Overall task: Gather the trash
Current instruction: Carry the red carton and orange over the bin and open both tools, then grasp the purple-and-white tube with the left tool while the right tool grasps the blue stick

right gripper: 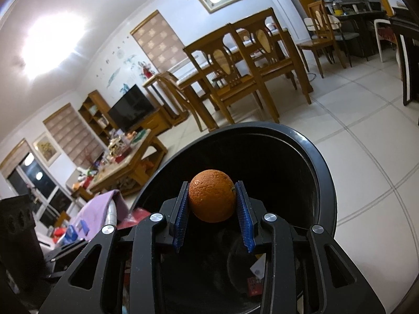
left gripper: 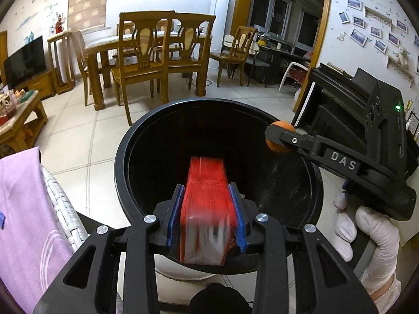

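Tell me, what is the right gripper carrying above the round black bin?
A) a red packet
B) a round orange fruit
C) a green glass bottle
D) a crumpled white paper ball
B: in the right wrist view, a round orange fruit with dimpled peel sits between the blue pads of the right gripper, over the open mouth of the round black bin; the red packet is in the left gripper instead.

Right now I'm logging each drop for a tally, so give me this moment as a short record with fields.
bin: black round bin, open, on tiled floor
left hand-held gripper: red packet between its pads, over the bin mouth
right hand-held gripper: orange between its pads, over the bin
already in bin: some scraps low down, hard to tell
beside bin: purple cloth
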The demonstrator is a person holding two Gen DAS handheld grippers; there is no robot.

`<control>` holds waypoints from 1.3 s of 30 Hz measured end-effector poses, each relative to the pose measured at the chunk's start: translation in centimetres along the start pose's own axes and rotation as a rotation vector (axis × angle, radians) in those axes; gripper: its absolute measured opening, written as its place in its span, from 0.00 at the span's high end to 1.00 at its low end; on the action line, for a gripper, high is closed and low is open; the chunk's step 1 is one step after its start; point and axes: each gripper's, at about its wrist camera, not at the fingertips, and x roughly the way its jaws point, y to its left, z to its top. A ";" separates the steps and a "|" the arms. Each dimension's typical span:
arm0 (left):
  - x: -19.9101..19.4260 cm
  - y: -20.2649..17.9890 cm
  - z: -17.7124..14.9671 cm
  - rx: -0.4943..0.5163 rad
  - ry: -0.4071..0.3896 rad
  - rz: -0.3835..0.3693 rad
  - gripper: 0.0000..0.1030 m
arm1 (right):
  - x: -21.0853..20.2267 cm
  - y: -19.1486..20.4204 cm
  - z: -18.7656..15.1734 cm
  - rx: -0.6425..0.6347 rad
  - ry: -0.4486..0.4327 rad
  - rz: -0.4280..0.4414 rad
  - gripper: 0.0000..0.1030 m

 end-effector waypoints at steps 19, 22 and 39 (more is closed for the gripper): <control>-11.0 7.4 -4.6 -0.057 -0.131 0.201 0.05 | 0.0 7.7 -2.3 -0.115 0.042 0.157 0.13; -13.9 11.5 -6.7 -0.116 -0.140 0.278 0.05 | 0.6 10.9 -3.7 -0.175 0.089 0.218 0.13; -17.6 30.4 -13.0 -0.268 0.045 0.447 0.06 | 9.2 33.7 -9.8 -0.609 0.349 0.369 0.13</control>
